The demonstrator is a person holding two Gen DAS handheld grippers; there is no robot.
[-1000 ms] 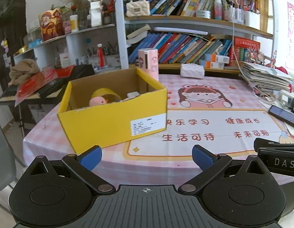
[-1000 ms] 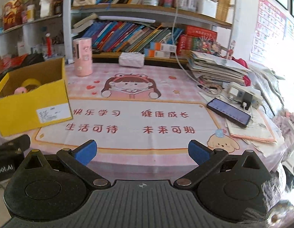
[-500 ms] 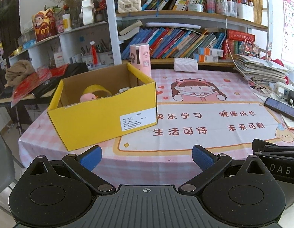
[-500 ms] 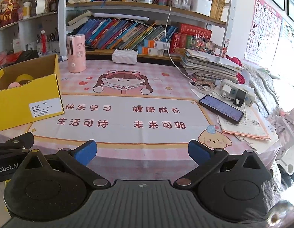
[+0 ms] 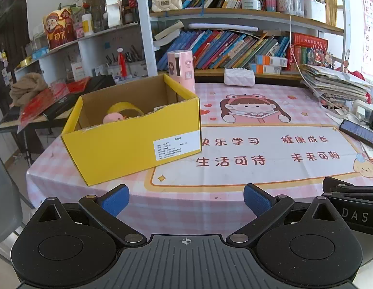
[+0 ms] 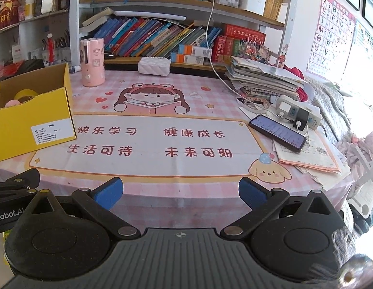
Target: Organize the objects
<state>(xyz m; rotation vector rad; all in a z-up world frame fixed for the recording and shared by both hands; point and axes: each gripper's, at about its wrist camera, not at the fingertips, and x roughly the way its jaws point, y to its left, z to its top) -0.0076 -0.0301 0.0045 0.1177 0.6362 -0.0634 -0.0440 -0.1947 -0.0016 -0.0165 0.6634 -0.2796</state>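
Your left gripper (image 5: 185, 196) hangs at the bottom of the left wrist view with its blue-padded fingers (image 5: 115, 198) spread wide and nothing between them. Your right gripper (image 6: 179, 191) sits low in the right wrist view, its blue pads (image 6: 250, 192) equally released and empty. Both hover just off the near edge of the table, above the pink checked tablecloth (image 5: 186, 207) with its cartoon girl and red characters.

The open yellow cardboard box (image 5: 135, 139) stands in the centre-left of the left wrist view and at the left edge of the right wrist view (image 6: 32, 122). Its long axis runs left to right across the frame, skewed so that the labelled right end sits farther from you; the long side carrying the white label faces you and the opening faces up. Inside it you can see a yellow tape roll (image 5: 125, 109) standing on edge beside a small pink plush toy (image 5: 114, 118).

Behind the box, a pink cylindrical container (image 5: 181, 69) stands upright. A dark smartphone (image 6: 278, 132) lies flat on papers at the right of the right wrist view, near a white power strip (image 6: 299, 115).
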